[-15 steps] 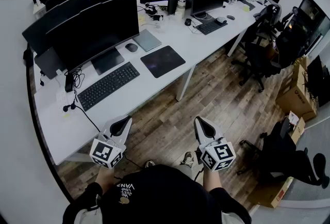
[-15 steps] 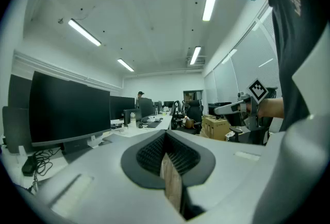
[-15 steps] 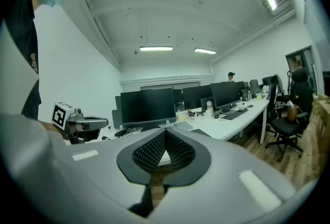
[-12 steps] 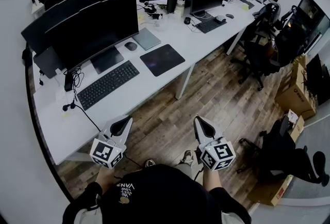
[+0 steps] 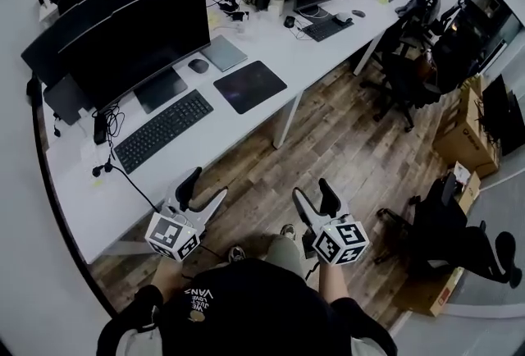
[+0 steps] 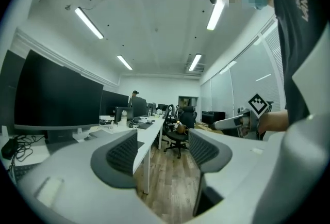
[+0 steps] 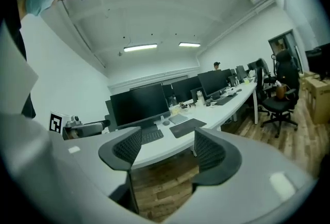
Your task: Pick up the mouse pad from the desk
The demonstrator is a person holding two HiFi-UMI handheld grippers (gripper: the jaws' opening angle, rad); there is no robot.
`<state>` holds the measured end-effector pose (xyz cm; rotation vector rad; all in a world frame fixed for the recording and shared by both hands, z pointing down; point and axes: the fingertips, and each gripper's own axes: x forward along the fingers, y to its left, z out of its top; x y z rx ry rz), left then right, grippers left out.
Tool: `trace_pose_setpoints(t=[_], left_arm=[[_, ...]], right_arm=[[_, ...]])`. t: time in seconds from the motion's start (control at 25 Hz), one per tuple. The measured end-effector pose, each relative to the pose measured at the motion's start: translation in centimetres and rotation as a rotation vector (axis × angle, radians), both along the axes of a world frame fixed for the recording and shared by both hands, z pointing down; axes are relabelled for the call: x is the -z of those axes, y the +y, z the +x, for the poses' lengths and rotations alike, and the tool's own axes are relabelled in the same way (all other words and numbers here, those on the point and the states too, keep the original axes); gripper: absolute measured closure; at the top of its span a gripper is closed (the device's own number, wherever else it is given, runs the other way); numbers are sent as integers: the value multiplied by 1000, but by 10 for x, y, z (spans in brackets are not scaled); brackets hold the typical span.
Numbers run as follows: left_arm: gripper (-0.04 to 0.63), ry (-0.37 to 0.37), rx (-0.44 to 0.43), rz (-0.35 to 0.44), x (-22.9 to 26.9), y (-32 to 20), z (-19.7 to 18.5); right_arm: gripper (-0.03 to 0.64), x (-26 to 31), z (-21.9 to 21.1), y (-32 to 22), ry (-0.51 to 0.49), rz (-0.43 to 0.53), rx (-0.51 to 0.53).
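Head view shows one mouse pad (image 5: 250,86), left gripper (image 5: 205,190) and right gripper (image 5: 313,197) jaws spread.

left hand-held gripper (image 5: 207,185), right hand-held gripper (image 5: 312,189), opened

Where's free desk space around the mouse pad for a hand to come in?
Bare desk between the mouse pad and the far keyboard; also the near end, past the near keyboard, bar one cable. Crowded: mouse and grey pad behind it.
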<state>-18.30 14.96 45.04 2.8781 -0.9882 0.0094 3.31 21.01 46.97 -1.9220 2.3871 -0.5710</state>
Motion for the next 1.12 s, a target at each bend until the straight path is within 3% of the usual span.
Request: trace_pose_setpoints(t=[0.32,0.52,0.68,1.12], left_arm=[[310,-28,18,-23,-4,-36,35],[310,-90,41,-17,-14,-62,59],[310,-88,65,-35,-17,-84,84],[310,-80,227,-90,-30,-120,125]], right_arm=[[305,-5,38,-42,-34,-29,27],[306,-9,57,-83,-45,-40,78],[305,-7,81,-120,-35,-39,123],[305,-18,131,-186,-35,-77,254]])
